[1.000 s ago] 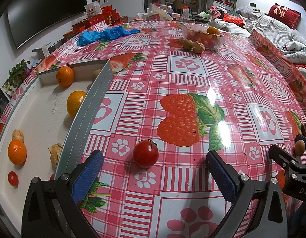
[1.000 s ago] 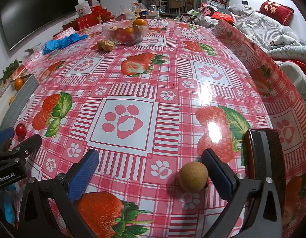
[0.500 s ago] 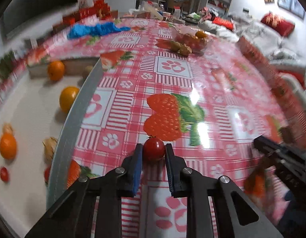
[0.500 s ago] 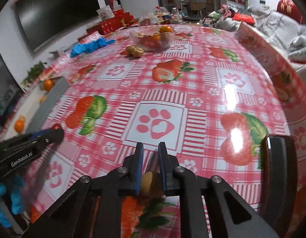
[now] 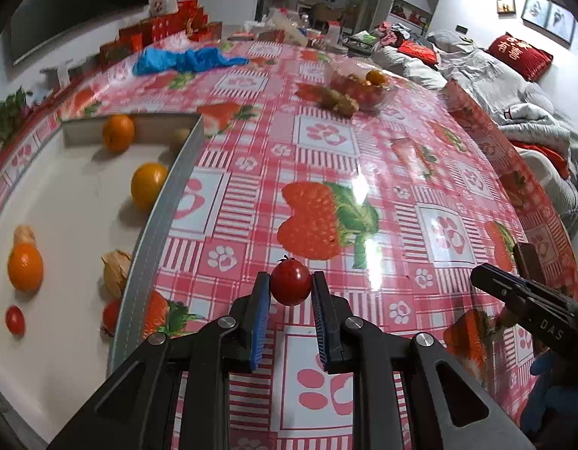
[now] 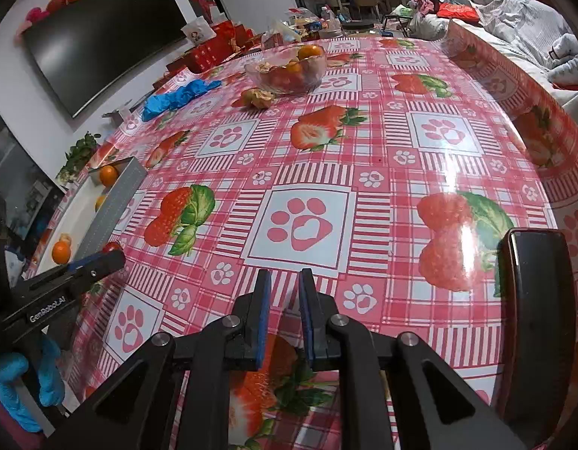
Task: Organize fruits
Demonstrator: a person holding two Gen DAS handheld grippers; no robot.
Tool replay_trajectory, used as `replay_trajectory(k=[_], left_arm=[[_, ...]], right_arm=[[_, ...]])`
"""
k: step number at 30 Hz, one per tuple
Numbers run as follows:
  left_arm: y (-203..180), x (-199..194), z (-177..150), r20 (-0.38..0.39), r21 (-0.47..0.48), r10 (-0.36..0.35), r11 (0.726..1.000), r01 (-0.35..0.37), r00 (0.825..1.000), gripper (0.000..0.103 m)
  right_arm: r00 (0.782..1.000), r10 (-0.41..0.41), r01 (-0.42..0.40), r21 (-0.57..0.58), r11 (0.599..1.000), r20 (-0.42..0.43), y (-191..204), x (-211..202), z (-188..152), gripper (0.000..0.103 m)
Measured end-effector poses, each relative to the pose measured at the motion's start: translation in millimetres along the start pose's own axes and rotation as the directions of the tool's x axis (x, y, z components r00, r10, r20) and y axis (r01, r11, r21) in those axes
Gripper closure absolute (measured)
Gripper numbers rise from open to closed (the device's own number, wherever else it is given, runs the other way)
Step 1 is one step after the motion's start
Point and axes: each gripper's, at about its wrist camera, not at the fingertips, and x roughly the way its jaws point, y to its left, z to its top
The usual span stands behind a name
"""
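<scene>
My left gripper point(image 5: 290, 281) is shut on a red cherry tomato point(image 5: 290, 287), held just above the strawberry-print tablecloth. To its left lies a white tray point(image 5: 165, 206) holding oranges point(image 5: 148, 185), a physalis point(image 5: 116, 272) and small tomatoes point(image 5: 15, 320). My right gripper point(image 6: 283, 281) has its blue pads drawn close together. The small brown fruit point(image 5: 505, 320) that it closed on is almost hidden between them. In the right wrist view the left gripper point(image 6: 112, 257) shows at the left edge beside the tray point(image 6: 112, 202).
A glass bowl point(image 6: 289, 71) of mixed fruit stands at the far side, with loose physalis point(image 6: 257, 97) beside it. Blue gloves point(image 6: 176, 97) lie far left. A dark flat object point(image 6: 536, 318) rests by the table's right edge. A blue-gloved hand point(image 6: 22, 386) holds the left tool.
Both grippers went from wide open to shut, the left on the cherry tomato and the right on the brown fruit. The left has since risen a little with the tomato.
</scene>
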Motion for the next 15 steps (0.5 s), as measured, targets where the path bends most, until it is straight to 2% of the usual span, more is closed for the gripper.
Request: replay_trajectory(k=[3, 4, 6, 7, 8, 15], left_arm=[[-2, -8, 2, 0.021, 0.008, -0.006, 1.0, 0.006, 1.0, 0.08], [-2, -10, 2, 0.026, 0.006, -0.008, 1.0, 0.008, 1.0, 0.08], [0, -14, 1, 0.031, -0.001, -0.014, 1.0, 0.014, 0.999, 0.08], [1, -15, 1, 0.031, -0.002, -0.016, 1.0, 0.016, 0.999, 0.08], [2, -15, 0, 0.03, -0.003, -0.016, 1.0, 0.016, 0.999, 0.08], [2, -14, -2, 0.025, -0.009, -0.019, 1.0, 0.019, 1.0, 0.08]], right_arm=[[0.999, -0.038, 0.038, -0.008, 0.999, -0.003, -1, 1, -3, 0.086], [0.999, -0.042, 0.042, -0.013, 0.999, -0.004, -1, 0, -5, 0.082], [0.999, -0.045, 0.045, -0.02, 0.999, -0.002, -2, -2, -9, 0.062], [0.998, -0.056, 0.056, -0.024, 0.998, 0.009, -2, -5, -11, 0.041], [0.998, -0.066, 0.067, -0.028, 0.997, 0.023, -3, -8, -13, 0.034], [0.996, -0.089, 0.089, -0.04, 0.995, 0.013, -10, -11, -19, 0.034]])
